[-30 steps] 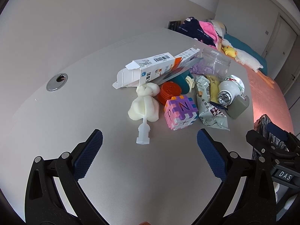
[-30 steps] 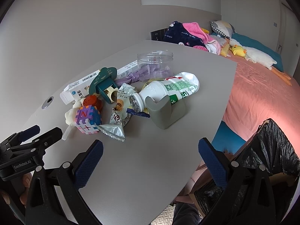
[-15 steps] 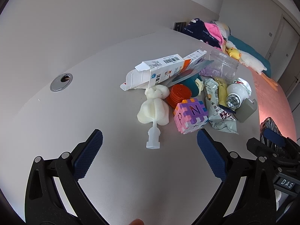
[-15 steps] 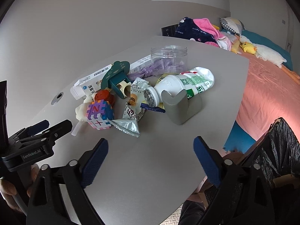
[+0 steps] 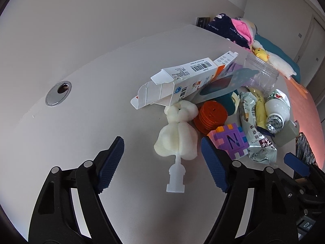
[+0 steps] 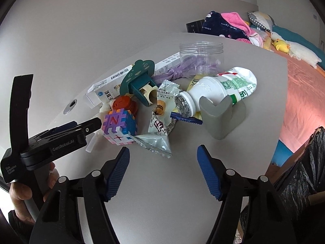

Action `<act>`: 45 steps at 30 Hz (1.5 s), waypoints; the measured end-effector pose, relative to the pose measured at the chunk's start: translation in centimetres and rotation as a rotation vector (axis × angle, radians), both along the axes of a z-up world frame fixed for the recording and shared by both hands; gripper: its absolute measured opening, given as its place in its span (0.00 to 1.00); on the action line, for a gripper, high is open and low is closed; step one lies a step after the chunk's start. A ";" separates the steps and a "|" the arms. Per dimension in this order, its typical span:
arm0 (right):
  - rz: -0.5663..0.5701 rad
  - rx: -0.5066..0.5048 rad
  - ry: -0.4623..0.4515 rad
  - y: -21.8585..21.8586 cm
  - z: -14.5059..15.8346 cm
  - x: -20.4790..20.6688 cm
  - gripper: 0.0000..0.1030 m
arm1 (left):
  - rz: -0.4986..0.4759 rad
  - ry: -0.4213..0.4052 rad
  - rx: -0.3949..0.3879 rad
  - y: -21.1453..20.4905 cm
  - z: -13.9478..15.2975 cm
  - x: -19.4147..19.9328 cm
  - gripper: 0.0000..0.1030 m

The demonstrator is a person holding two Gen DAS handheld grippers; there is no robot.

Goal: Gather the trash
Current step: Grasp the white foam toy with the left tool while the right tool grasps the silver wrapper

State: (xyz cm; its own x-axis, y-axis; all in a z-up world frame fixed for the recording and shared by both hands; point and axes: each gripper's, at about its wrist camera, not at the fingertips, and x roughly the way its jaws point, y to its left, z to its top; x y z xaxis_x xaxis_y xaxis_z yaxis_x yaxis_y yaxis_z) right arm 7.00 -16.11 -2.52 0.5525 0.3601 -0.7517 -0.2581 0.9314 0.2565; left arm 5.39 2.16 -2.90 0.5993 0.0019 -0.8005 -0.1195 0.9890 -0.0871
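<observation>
1. Grey tabletop (image 6: 166, 193) fills both my wrist views, with the clutter heaped toward its far half and a black trash bag (image 6: 304, 174) hanging off the edge at my right.
2. My left gripper (image 5: 162, 163) has its jaws closing; the white plastic stem of a cream foam brush (image 5: 176, 140) lies between the blue pads, which are not touching it.
3. My right gripper (image 6: 163, 171) is also closing, with only bare table between its pads; the tip of a silver snack wrapper (image 6: 154, 144) lies just beyond them.
4. Just right of the brush sits a purple puzzle cube (image 5: 231, 140) marked N, touching a stack of orange discs (image 5: 211, 116) behind it.
5. Past the wrapper, a grey heart-shaped holder (image 6: 221, 116) stands upright against a white drink bottle (image 6: 215, 89) lying on its side, foil mouth toward me.
6. Behind the brush, an opened white carton (image 5: 178, 85) with a barcode lies tilted, a dark green toy (image 6: 140, 81) beside it.
7. Farther back stands a clear plastic jar (image 6: 201, 59) with purple ribbon (image 6: 182, 71) at its base.
8. Beyond the table I see a bed (image 6: 304, 85) with clothes and a yellow duck plush (image 6: 281, 45).
</observation>
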 end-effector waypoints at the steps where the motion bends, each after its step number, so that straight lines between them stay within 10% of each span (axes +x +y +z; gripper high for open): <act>1: 0.004 0.003 0.001 0.2 -0.1 0.2 0.69 | 0.002 0.004 0.001 0.1 -0.1 0.4 0.74; 19: 0.031 0.049 0.001 0.8 -1.5 1.9 0.21 | 0.012 0.030 -0.054 0.8 -1.4 2.3 0.67; 28: 0.074 0.056 -0.067 1.4 0.1 0.2 0.16 | 0.004 -0.012 -0.094 1.1 -1.0 1.4 0.31; 45: 0.093 0.082 -0.268 -0.3 6.2 -4.1 0.09 | -0.058 -0.180 -0.124 -0.4 4.9 -3.7 0.24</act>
